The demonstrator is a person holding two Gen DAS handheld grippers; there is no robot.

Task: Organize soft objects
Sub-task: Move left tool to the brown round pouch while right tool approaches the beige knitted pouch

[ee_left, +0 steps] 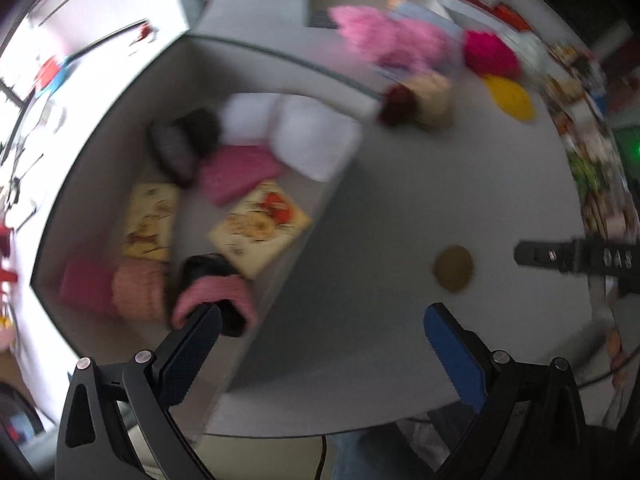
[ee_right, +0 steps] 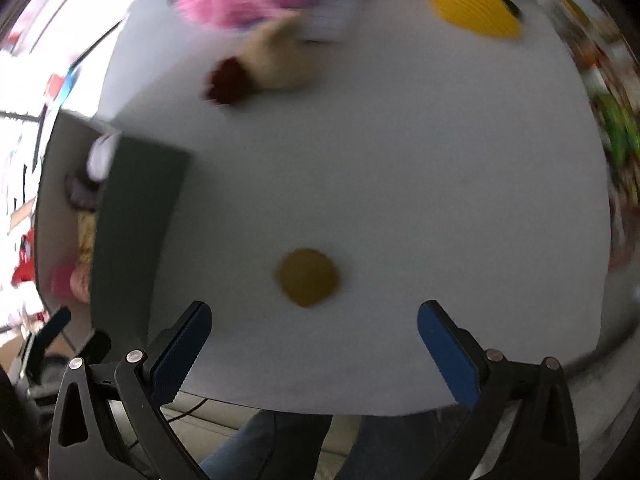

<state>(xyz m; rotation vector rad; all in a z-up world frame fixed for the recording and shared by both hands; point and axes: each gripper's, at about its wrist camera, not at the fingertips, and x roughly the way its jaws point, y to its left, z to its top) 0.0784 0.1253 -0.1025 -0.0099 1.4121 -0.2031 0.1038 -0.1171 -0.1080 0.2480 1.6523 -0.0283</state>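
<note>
showing both grippers released, nothing held: left gripper [ee_left: 322, 354] over grey bin [ee_left: 256, 54] edge; right gripper [ee_right: 314, 344] above olive disc [ee_right: 307, 277] near worktop [ee_right: 440, 184] front edge.

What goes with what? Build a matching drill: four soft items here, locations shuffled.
Items:
1. white pillows
2. small olive-brown round pad
3. yellow round pad
4. fluffy pink item

Places:
A. far right of table
B. inside the grey bin
C. far side of table, next to the magenta cushion
D. on table just ahead of the open right gripper

Pairs: 1-B, 2-D, 3-A, 4-C
</note>
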